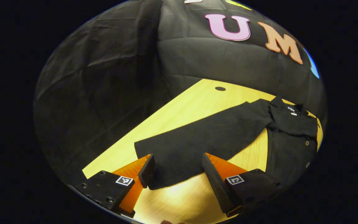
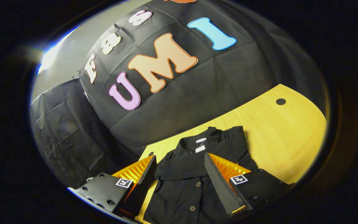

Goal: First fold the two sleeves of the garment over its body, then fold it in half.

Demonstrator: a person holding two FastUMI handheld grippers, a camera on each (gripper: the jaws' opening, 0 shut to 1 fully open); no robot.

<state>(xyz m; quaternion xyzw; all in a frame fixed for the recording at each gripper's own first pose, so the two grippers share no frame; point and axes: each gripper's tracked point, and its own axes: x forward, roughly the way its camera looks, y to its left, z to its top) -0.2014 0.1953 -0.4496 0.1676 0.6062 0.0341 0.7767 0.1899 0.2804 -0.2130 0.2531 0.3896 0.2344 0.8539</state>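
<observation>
The left tongs (image 1: 177, 168) stood released, fingers well apart, poised over the cuff end of a black sleeve (image 1: 204, 140) that lay stretched flat across the wooden worktop (image 1: 179, 115). The cuff's edge fell between the two fingers, whether touching them or just beneath I could not tell. Bare wood lay open beyond the sleeve up to the worktop's far edge, where a small dark round hole (image 1: 220, 88) sat near the black cloth wall (image 1: 104, 77). More bare wood showed nearer, under the fingers.

The right tongs (image 2: 180, 171) were likewise released, hanging over the collar of the black button-front jacket (image 2: 194, 186). The garment lay front-up, collar (image 2: 182, 166) spread, a white label (image 2: 200, 145) at the neck and round buttons (image 2: 198, 184) down the placket. To its right the worktop ran open to a curved edge.

The left gripper view gave the full length of the unfolded sleeve; the right gripper view gave the collar and buttons close up.
</observation>
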